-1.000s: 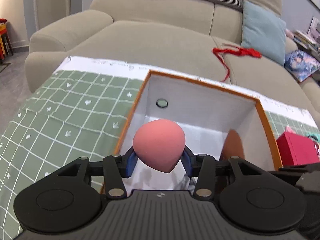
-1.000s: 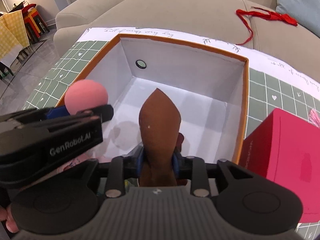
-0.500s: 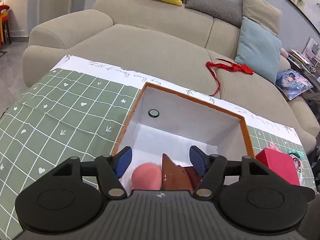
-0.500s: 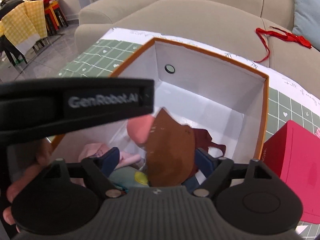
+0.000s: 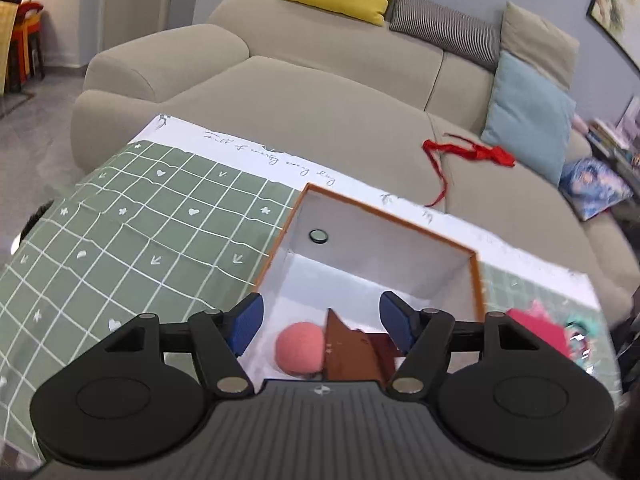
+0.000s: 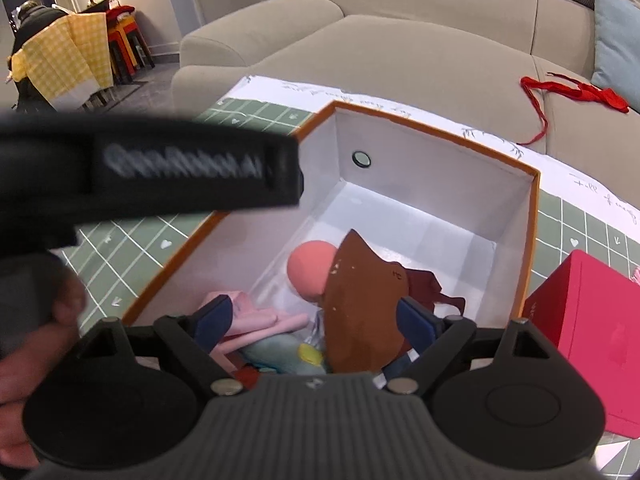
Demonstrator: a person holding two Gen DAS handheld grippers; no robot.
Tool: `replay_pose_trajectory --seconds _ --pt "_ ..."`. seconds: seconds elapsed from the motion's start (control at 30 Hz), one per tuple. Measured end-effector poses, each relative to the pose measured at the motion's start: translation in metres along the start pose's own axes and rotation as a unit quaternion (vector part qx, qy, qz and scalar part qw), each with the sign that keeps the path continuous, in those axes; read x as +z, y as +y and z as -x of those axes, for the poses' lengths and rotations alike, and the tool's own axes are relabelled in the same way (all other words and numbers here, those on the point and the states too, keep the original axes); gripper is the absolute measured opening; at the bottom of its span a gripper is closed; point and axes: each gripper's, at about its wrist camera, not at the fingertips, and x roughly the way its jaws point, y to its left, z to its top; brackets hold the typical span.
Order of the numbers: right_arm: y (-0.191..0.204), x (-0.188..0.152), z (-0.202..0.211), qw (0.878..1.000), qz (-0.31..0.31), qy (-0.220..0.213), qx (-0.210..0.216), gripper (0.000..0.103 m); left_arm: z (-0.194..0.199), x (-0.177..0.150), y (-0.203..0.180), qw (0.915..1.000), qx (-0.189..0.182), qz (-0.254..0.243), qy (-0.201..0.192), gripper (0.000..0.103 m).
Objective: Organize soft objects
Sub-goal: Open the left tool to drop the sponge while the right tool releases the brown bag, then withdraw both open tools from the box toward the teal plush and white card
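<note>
Left wrist view: the left gripper (image 5: pixel 322 318) is held over the near edge of an orange-rimmed box (image 5: pixel 476 280) with white walls, its blue pads set wide apart and nothing gripped between them. The box is seen standing on a green checked tablecloth (image 5: pixel 140 240), close to the table's far edge, with a beige sofa (image 5: pixel 320 112) beyond. Inside the box, by its near wall, a pink sponge ball (image 5: pixel 300 348) is seen lying against a brown soft piece (image 5: pixel 348 354). In the right wrist view the right gripper (image 6: pixel 312 320) is shown above the same box, its jaws opening and clear of the brown piece, which lies below them on the box floor. A pink cloth (image 6: pixel 256 320) and what may be a pale blue plush toy (image 6: pixel 280 354), partly hidden, are seen in the box's near left corner. A red box (image 6: pixel 592 320) is placed just beside the orange-rimmed box's right wall. The left gripper's body crosses the upper left, blurred, held by a hand (image 6: pixel 36 336).
</note>
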Motion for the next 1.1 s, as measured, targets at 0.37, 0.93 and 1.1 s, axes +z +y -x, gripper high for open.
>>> replay_pose_trajectory --seconds 0.37,0.93,1.1 --pt "-0.03 0.0 0.074 0.998 -0.025 -0.054 0.014 0.088 0.062 0.003 -0.056 0.9982 -0.036 -0.025 -0.04 0.079" --pt "-0.218 -0.059 0.129 0.983 -0.154 -0.049 -0.088 0.088 0.031 -0.052 -0.182 0.9939 -0.073 -0.082 0.008 0.079" --pt "-0.276 -0.092 0.113 0.971 -0.201 -0.03 -0.124 0.088 0.005 -0.094 -0.231 0.9824 -0.095 -0.15 0.057 0.079"
